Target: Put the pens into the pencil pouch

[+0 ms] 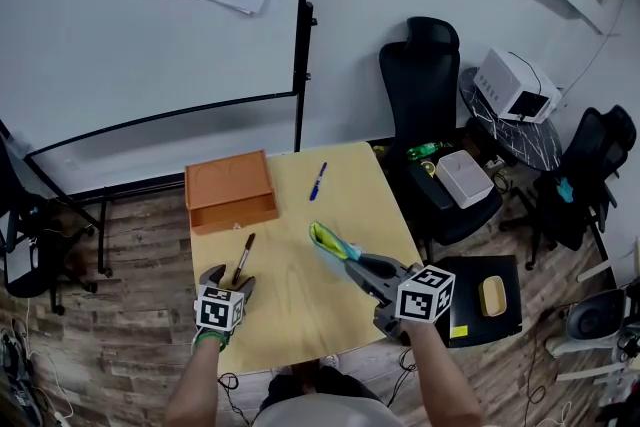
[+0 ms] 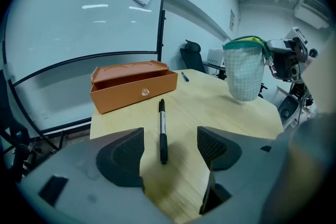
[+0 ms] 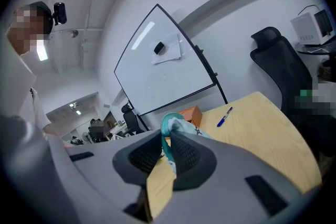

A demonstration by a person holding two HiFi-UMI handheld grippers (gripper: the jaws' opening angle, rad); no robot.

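Note:
A black pen lies on the wooden table, just ahead of my open left gripper, in line with the gap between its jaws. A blue pen rests near the table's far edge. My right gripper is shut on the teal rim of the pencil pouch, holding it above the table's right half. The pouch is pale checked fabric with a yellow-green zip edge.
An orange drawer box sits at the table's far left corner. A whiteboard stands behind the table. Black office chairs and a side table with white boxes crowd the right side.

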